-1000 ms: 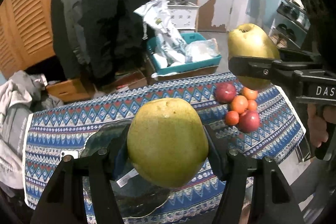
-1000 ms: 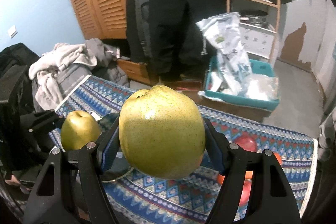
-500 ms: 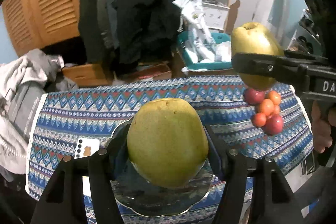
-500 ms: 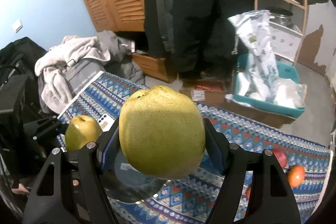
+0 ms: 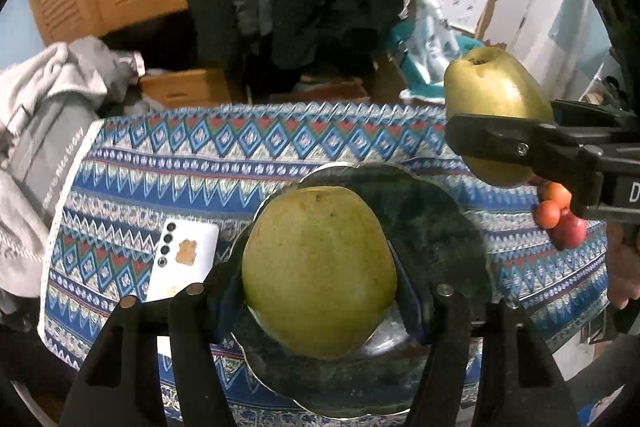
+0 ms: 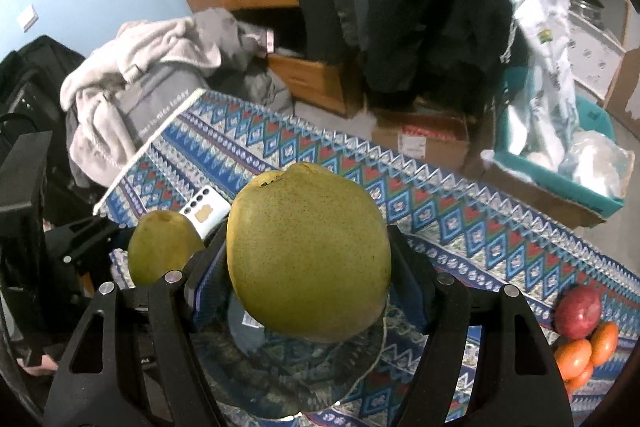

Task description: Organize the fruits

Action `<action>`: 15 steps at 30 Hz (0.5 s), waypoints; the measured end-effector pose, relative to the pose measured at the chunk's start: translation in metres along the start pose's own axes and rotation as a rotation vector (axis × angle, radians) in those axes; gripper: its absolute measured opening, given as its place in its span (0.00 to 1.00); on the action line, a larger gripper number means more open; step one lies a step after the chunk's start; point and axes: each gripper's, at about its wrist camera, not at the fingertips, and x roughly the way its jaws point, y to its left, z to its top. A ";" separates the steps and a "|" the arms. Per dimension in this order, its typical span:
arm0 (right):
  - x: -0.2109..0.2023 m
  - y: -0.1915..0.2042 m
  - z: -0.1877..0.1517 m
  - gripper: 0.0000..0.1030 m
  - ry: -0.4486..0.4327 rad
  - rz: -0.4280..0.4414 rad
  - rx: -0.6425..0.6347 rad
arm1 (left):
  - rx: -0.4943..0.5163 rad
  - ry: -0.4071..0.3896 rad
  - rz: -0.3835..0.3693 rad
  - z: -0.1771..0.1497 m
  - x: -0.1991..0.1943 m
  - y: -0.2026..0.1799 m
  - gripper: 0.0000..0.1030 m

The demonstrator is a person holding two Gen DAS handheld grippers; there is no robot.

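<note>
My left gripper is shut on a green-yellow pear and holds it above a clear glass plate on the patterned tablecloth. My right gripper is shut on a second pear, also above the plate. Each gripper's pear shows in the other view: the right one at the right of the left wrist view, the left one at the left of the right wrist view. Red apples and oranges lie in a cluster on the cloth's right side.
A white phone lies on the cloth left of the plate. Grey clothes are piled beyond the table's left end. A teal bin with bags and cardboard boxes stand on the floor behind the table.
Both grippers have moved left with their pears, from near the fruit cluster to above the glass plate. The phone has come into view. Both stay shut.
</note>
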 end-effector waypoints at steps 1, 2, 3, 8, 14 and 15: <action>0.004 0.000 0.000 0.71 0.008 0.002 0.000 | -0.006 0.011 0.004 -0.002 0.005 0.003 0.64; 0.011 0.001 -0.002 0.71 0.021 0.006 -0.002 | -0.011 0.021 0.008 -0.003 0.010 0.005 0.64; 0.017 0.001 -0.002 0.71 0.033 0.007 -0.004 | -0.015 0.033 0.011 -0.004 0.015 0.008 0.64; 0.047 0.000 -0.008 0.71 0.097 0.006 -0.010 | -0.039 0.090 0.027 -0.009 0.040 0.016 0.64; 0.074 -0.004 -0.019 0.71 0.160 -0.009 -0.001 | -0.057 0.131 0.031 -0.011 0.060 0.019 0.64; 0.078 -0.004 -0.020 0.71 0.169 -0.010 -0.001 | -0.056 0.141 0.031 -0.013 0.064 0.018 0.64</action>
